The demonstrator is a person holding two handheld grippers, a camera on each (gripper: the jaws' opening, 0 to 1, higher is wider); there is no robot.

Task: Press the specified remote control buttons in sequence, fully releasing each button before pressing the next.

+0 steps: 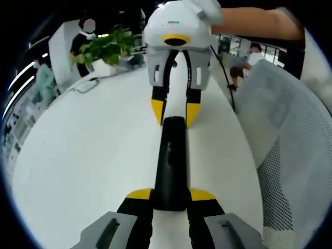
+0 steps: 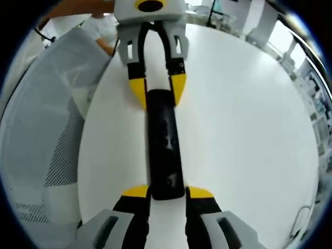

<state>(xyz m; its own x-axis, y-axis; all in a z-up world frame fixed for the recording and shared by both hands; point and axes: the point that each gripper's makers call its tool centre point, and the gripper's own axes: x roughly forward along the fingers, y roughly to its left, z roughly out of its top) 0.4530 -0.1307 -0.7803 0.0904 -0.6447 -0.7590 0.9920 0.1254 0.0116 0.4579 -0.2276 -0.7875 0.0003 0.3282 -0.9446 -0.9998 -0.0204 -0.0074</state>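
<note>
Your left tongs [image 1: 170, 196] and right tongs [image 2: 167, 193] each clench one end of the black remote control [image 2: 164, 151] over the white surface [image 2: 244, 124]; it looks rigid, light, slick, so grip its narrow sides.

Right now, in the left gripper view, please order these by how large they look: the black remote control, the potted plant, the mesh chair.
1. Mesh chair, largest.
2. Black remote control, held between the two tools.
3. Potted plant, smallest, though it stands far from the camera, so its true size is unsure.
</note>
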